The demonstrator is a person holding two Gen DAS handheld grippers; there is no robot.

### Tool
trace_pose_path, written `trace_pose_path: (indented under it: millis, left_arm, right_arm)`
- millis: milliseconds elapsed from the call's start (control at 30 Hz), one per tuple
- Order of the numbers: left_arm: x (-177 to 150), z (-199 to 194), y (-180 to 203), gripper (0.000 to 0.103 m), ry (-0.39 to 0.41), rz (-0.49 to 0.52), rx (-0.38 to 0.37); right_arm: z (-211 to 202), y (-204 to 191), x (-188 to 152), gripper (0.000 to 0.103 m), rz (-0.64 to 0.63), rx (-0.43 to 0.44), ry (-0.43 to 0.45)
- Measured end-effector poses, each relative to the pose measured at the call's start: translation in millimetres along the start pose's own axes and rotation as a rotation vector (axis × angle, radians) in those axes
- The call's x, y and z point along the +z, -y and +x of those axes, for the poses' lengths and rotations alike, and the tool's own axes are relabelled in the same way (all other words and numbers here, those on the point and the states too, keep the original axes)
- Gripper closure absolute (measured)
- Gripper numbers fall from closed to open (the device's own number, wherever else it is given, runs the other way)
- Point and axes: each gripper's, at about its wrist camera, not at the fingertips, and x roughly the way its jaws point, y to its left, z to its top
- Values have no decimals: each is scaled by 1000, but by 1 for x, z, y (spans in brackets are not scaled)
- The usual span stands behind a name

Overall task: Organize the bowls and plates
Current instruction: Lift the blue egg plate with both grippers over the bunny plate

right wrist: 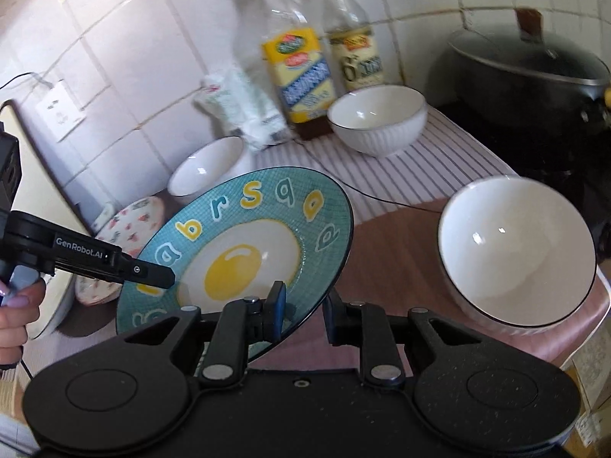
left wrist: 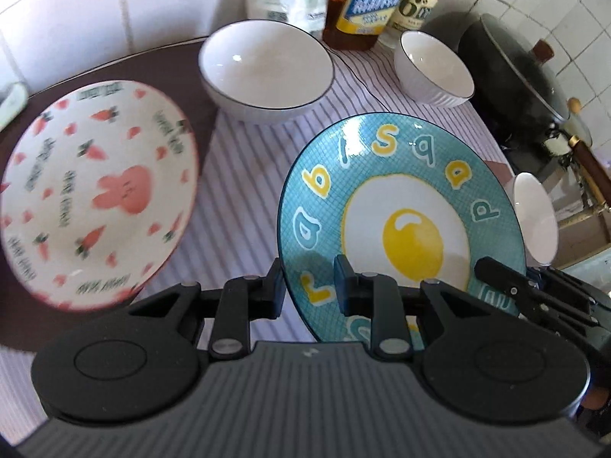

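A blue plate with a fried-egg picture is held off the striped mat, tilted. My left gripper is shut on its near-left rim. My right gripper is shut on the plate's other rim and shows in the left wrist view. A pink rabbit plate lies to the left on the dark mat. A large white bowl and a small white bowl stand behind. Another white bowl sits right of the right gripper.
Two sauce bottles and a white packet stand against the tiled wall. A black lidded pot sits on the stove at the right. The striped mat covers the counter.
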Motion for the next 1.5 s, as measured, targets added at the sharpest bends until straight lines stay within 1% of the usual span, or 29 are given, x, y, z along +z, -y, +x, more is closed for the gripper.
trace_pose_path:
  millis: [233,367,500,633,800,967,1067,1167,1267,1367,1433,1500]
  left_arm:
    - [-24,-45,-20,79,33,-71,27]
    - [-37,-63,-37,79,59,-130,43]
    - [-47,-76,-60,79,82,-197,62]
    - [-54,-85,-83,79,111,-256,94]
    - [-56,-88,-115,79,131,-332,130]
    - [-52,-81,-146,79,124,-401,164]
    - [-47,-73,-162,79,116,-434,178]
    - [-40,-66,-171,79,111,-436,205]
    - [-36,-57,-179,79,91,-465,216]
    - [-34,-52,-186,79,89,-500,227]
    - [-32,-49,-187,79,89,-492,231]
    - [-30,-44,-189,79,67,-490,224]
  right_arm:
    - [-19,-33,8,77,-82,84,-15]
    - [-21,-51,12,77,-120,124,-27]
    - [-14,-70,18,77,-164,176,-44]
    - [2,-90,23,77,-207,222,-64]
    - [33,-115,35,77,-257,285,-101]
    - [71,-135,43,77,-285,336,-144]
    - [91,-144,45,77,-289,349,-160]
    - [110,-150,47,77,-279,353,-189]
    - [123,-155,49,77,-271,329,-227]
    - [129,-163,49,77,-274,299,-254]
    - [131,-166,48,77,-270,292,-263]
    - [134,-168,49,77,-266,275,-270]
